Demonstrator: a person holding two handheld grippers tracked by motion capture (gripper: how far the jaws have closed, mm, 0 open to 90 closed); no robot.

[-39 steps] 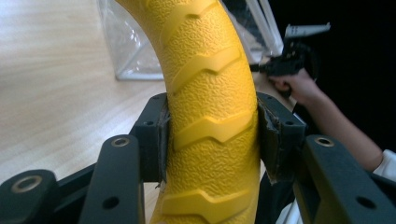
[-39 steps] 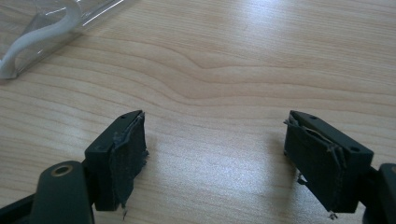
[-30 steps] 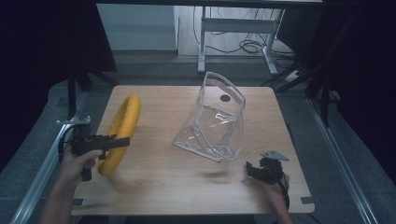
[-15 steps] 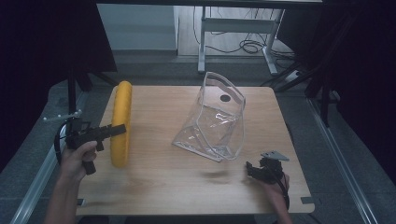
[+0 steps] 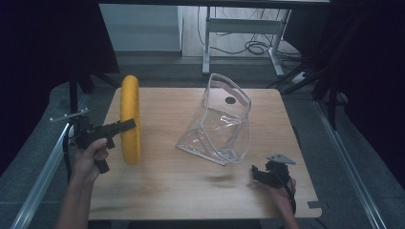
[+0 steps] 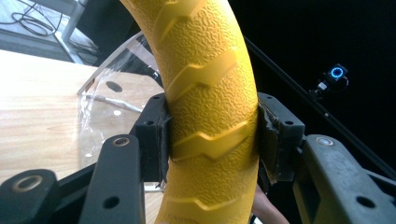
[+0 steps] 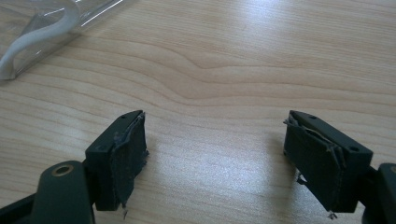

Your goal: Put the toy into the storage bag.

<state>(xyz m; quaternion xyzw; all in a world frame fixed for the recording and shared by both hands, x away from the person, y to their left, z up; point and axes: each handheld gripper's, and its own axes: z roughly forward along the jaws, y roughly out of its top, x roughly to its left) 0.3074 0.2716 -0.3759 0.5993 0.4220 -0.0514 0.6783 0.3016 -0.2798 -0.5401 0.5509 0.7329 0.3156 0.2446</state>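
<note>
In the high view, the left tongs grip a yellow ring with a tyre-like tread, pinching its rim about midway up its height. The ring stands on edge, upright, over the left part of the wooden table, its lower end near the tabletop; whether it touches the wood cannot be told. A clear plastic bag stands in the middle of the table, well apart from the ring. The right tongs sit low at the near right part of the table, just beside the bag's near corner, holding nothing.

In the left gripper view, the left tongs press on the yellow ring from both sides, the pads flush against its textured tread. The ring runs from top to bottom between the jaws. The clear plastic bag stands behind, on the table.

In the right gripper view, the right tongs are spread wide with only bare table between them. The edge of the clear plastic bag lies at the upper left, apart from the jaws
</note>
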